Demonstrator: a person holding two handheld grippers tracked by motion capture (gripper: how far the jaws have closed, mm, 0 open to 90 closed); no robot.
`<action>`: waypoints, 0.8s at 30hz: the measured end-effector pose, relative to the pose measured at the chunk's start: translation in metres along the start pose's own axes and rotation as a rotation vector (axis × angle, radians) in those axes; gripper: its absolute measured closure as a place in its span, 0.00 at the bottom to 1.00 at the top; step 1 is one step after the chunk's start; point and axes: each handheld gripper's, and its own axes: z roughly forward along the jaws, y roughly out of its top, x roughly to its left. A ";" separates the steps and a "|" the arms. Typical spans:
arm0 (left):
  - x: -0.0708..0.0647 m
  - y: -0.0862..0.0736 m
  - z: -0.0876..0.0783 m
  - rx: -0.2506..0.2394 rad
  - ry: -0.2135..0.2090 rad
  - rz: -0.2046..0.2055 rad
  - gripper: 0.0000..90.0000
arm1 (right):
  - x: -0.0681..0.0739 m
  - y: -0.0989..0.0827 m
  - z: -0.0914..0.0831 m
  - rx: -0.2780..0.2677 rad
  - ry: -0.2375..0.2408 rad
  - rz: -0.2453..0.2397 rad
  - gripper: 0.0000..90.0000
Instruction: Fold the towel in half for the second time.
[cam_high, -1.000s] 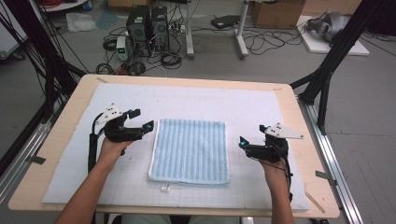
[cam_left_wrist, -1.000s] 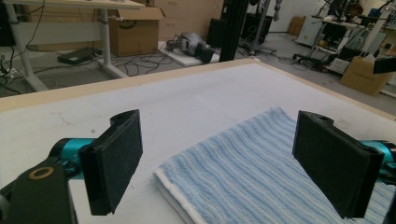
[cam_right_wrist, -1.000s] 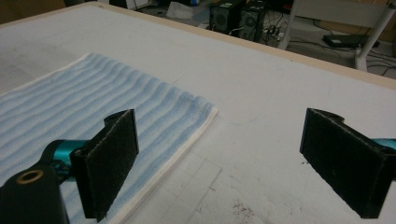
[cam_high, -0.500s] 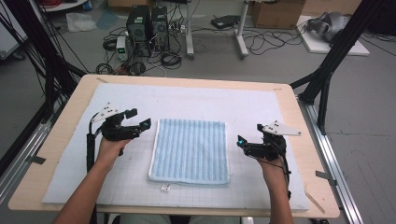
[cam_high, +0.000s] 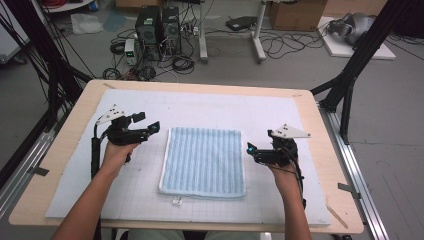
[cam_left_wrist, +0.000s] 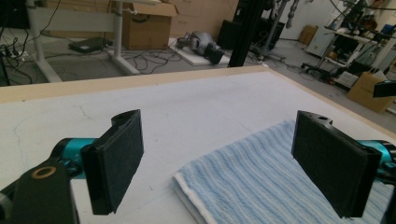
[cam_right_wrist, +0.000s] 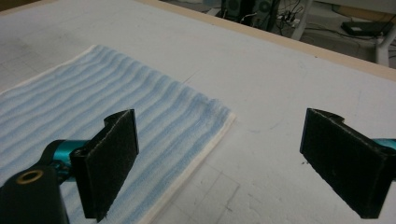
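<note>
Folded blue striped towel (cam_high: 203, 161) lies flat mid-table, long axis running from near edge to far edge, between the left gripper (cam_high: 150, 127) and right gripper (cam_high: 251, 149), each just beside a far corner, jaws wide open and empty.

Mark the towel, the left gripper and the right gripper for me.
towel (cam_high: 204, 160), high view, middle of the striped cloth
left gripper (cam_high: 154, 127), high view, between its fingertips
right gripper (cam_high: 249, 149), high view, between its fingertips
</note>
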 end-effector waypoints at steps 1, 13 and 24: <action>0.001 0.000 0.003 0.017 0.001 0.000 0.19 | 0.000 0.001 0.001 -0.003 0.003 -0.005 0.12; 0.011 0.005 0.038 0.102 0.011 -0.014 0.22 | -0.004 0.003 0.000 -0.004 0.017 0.026 0.12; 0.018 -0.011 0.063 0.206 0.029 -0.015 0.29 | -0.003 0.002 0.003 0.011 0.019 0.042 0.12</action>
